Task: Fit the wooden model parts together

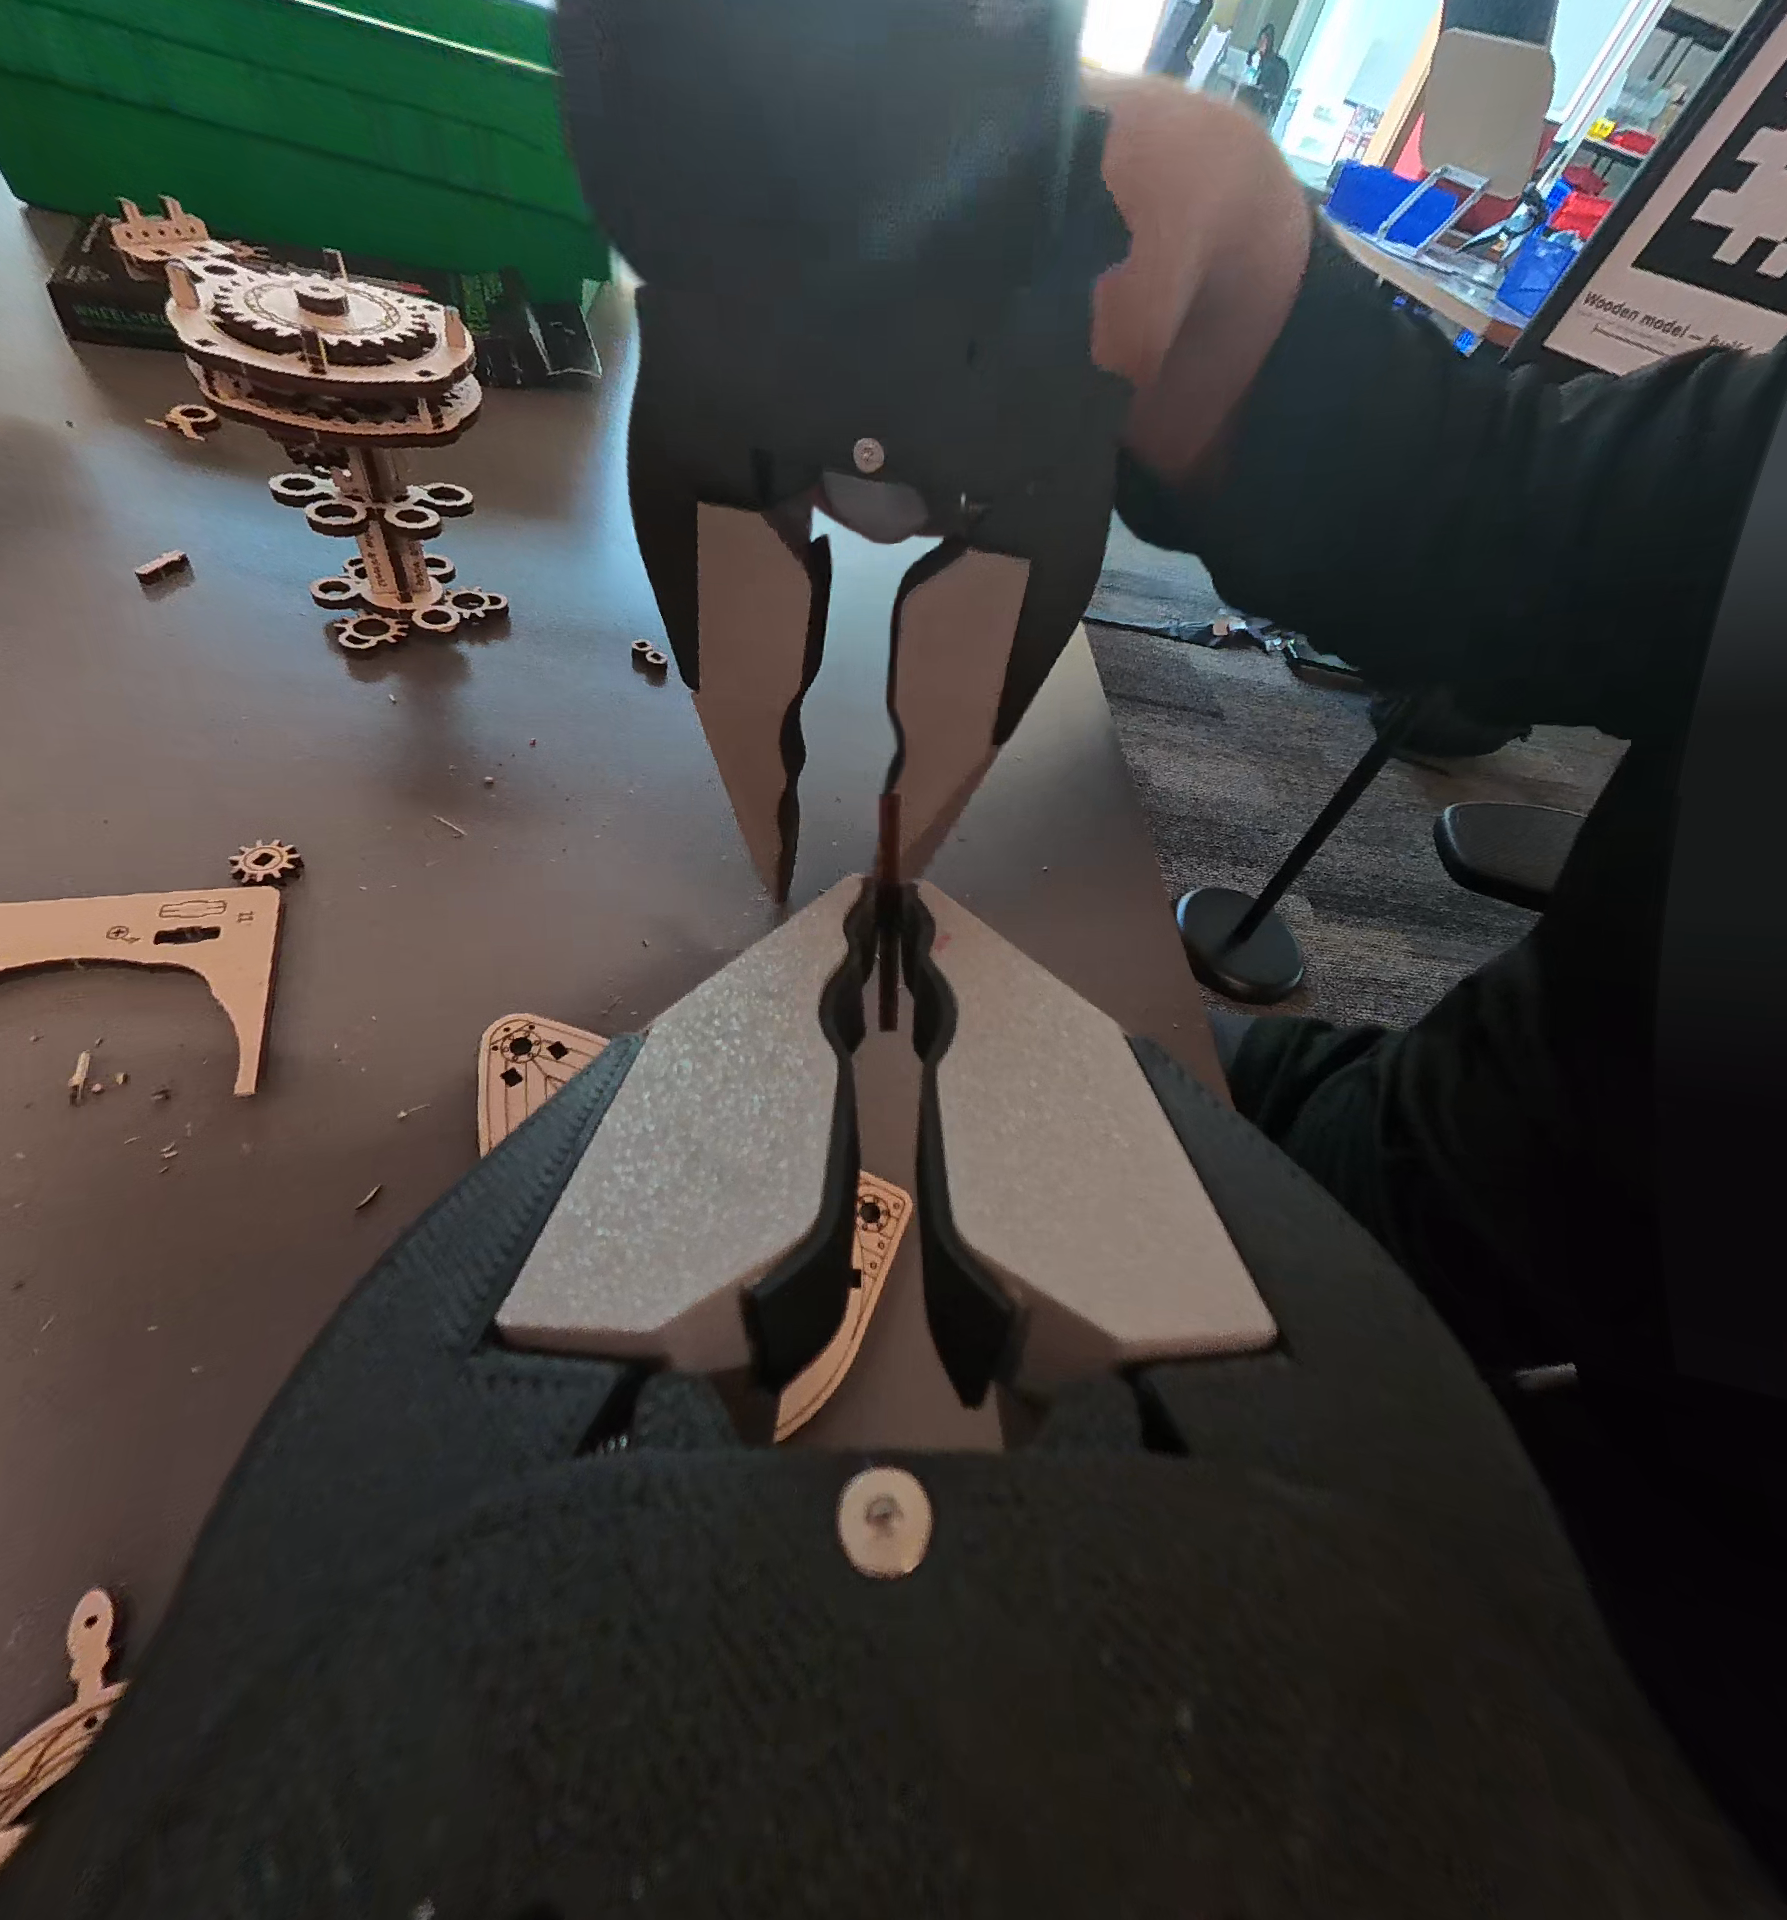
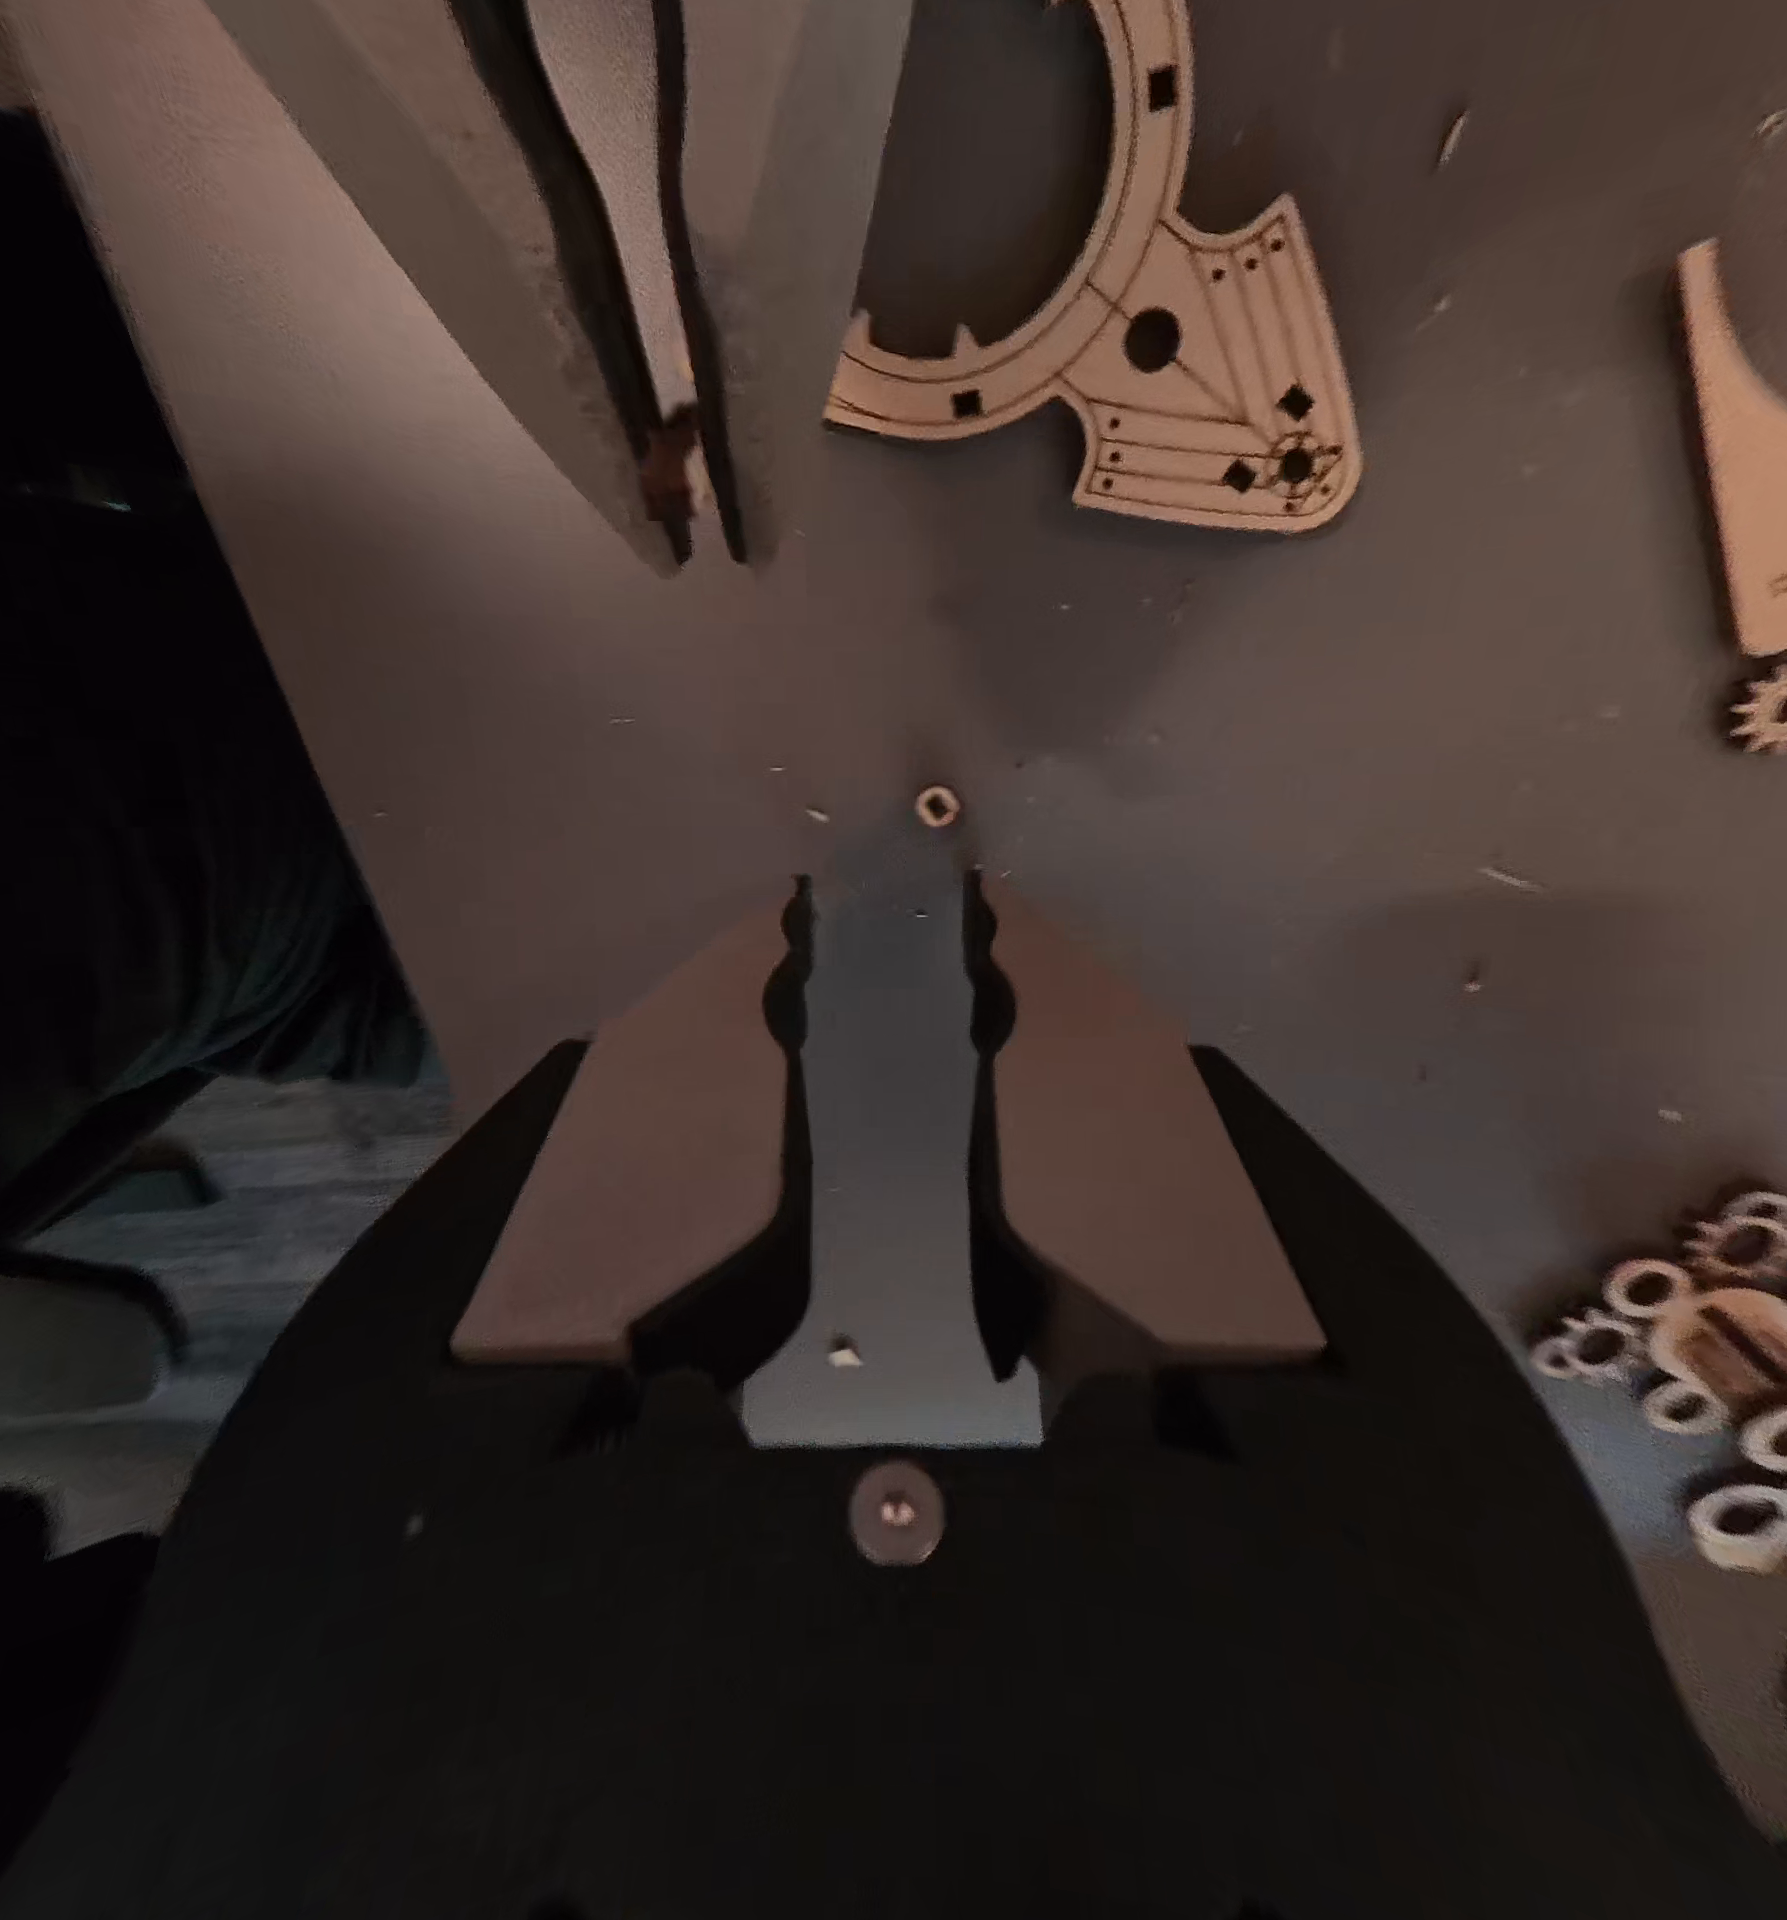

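Left gripper pinches thin dark wooden peg, long axis pointing far; right gripper wide, empty. We judge small pale ring just beyond right tips, right nearer.

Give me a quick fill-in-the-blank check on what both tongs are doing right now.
1. The left tongs are shut on a thin dark ____.
2. The right tongs are ____ and hold nothing.
3. A small wooden ring lies on the ____ just ahead of the right tongs.
4. The storage bin behind the gear model is ____.

Missing words: stick; open; table; green
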Motion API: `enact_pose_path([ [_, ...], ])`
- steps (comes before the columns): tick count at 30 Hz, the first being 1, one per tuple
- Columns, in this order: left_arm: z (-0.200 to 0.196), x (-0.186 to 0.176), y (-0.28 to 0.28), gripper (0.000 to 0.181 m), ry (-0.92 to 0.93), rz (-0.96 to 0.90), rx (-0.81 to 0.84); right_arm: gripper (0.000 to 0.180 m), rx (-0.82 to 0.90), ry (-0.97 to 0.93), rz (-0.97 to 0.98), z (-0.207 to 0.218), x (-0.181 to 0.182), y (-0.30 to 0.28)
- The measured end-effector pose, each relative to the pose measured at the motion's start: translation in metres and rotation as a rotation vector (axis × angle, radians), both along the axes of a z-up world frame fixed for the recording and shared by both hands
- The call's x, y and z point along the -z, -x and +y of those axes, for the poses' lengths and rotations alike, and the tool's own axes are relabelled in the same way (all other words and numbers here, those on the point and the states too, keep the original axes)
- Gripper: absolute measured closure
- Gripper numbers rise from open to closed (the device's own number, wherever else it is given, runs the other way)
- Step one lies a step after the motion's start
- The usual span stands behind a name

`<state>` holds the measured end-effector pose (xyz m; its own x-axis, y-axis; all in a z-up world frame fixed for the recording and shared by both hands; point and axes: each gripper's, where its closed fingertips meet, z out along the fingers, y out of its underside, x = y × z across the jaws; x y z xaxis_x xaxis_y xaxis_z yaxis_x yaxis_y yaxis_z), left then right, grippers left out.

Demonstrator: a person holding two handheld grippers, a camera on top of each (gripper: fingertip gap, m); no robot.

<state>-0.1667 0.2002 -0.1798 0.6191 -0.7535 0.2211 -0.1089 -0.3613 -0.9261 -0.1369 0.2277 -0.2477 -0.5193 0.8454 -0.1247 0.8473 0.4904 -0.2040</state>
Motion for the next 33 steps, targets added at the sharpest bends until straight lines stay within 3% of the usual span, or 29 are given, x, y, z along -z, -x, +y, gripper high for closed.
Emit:
enact_pose_path([
  [4,0.000,0.001,0.000,0.180,-0.002,0.009,-0.001,0.147,0.089,0.115,-0.050,0.003,-0.008,0.003],
  [9,0.000,-0.002,0.003,0.180,-0.009,0.001,-0.011,0.161,0.204,0.105,0.096,0.012,-0.021,0.010],
  [17,-0.002,-0.001,-0.001,0.179,-0.006,0.006,0.002,0.169,0.096,0.085,0.367,-0.001,-0.007,0.011],
  [28,0.000,0.000,0.004,0.179,-0.002,0.000,-0.013,0.167,0.062,0.140,0.422,0.001,-0.001,0.020],
  [33,0.000,0.001,0.003,0.180,0.002,0.003,-0.009,0.177,0.051,0.158,0.436,-0.002,-0.001,0.023],
])
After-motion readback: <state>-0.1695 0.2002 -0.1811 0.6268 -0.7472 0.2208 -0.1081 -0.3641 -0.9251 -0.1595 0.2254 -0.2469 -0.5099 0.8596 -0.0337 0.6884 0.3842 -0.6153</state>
